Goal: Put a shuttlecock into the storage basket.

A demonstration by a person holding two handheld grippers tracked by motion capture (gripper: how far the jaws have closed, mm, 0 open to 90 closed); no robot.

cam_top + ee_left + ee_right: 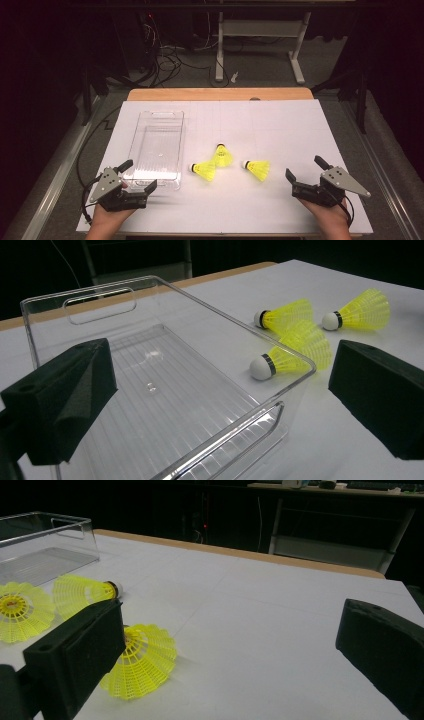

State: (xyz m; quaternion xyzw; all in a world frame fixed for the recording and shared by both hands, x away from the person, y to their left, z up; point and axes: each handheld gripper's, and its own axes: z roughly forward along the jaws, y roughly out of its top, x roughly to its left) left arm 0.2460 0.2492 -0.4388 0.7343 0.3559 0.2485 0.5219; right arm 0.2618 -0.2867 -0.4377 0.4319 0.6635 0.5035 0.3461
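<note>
**Both grippers open, three shuttlecocks loose on the table**

High view: left gripper [141, 176] and right gripper [302, 168] rest at the near edge, jaws apart, holding nothing. Three shuttlecocks [221, 155] lie mid-table, right of the clear bin [150, 120].

Left gripper view: jaws wide, straddling the bin's [165, 287] near corner; shuttlecocks [292, 356] beyond it.

Right gripper view: jaws wide; nearest shuttlecock [145, 660] just beside one jaw.

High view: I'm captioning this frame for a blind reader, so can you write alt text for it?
Three yellow shuttlecocks lie on a white table beside an empty clear plastic bin. At the near edge a person's hands hold the left tongs by the bin and the right tongs past the shuttlecocks, both open and holding nothing.
</note>
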